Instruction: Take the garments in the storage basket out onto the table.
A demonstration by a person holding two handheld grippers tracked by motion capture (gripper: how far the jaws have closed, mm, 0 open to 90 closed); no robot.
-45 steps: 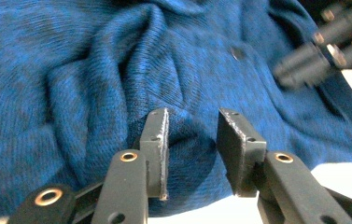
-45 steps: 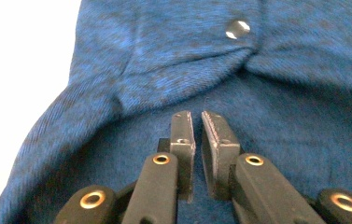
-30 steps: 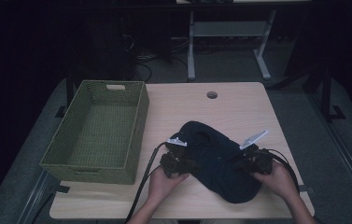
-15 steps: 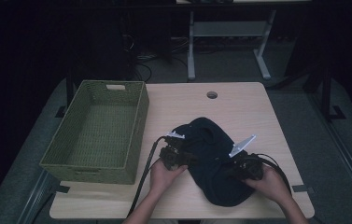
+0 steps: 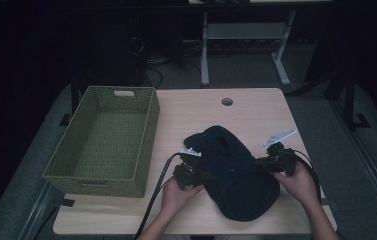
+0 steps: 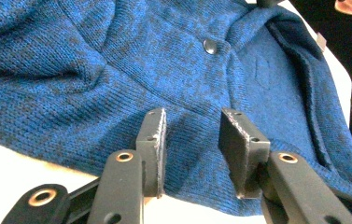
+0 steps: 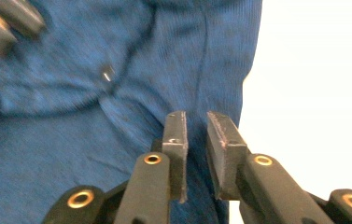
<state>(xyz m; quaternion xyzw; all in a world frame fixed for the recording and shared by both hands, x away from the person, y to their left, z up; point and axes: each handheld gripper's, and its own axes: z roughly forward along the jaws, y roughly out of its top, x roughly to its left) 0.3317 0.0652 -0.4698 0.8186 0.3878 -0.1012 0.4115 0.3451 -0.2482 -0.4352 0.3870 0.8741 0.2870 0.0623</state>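
A dark blue knit sweater (image 5: pixel 236 175) lies bunched on the front of the wooden table (image 5: pixel 256 115); one dark button (image 6: pixel 209 45) shows on it. My left gripper (image 5: pixel 196 172) is at its left edge. In the left gripper view, this gripper (image 6: pixel 192 114) hovers just over the knit with its jaws apart and nothing pinched. My right gripper (image 5: pixel 272 162) is at the sweater's right edge. Its jaws (image 7: pixel 196 116) have just been opening and stand a narrow gap apart, with the cloth's edge seen in the gap.
A green woven basket (image 5: pixel 148 125) stands on the left of the table with nothing in it. A round cable hole (image 5: pixel 227 101) is near the far edge. Bare table lies behind the sweater. Cables trail from both grippers toward the front edge.
The right hand swung in to the left, then back out to the right and a little up. The sweater has bunched up more compactly. The left hand stayed put.
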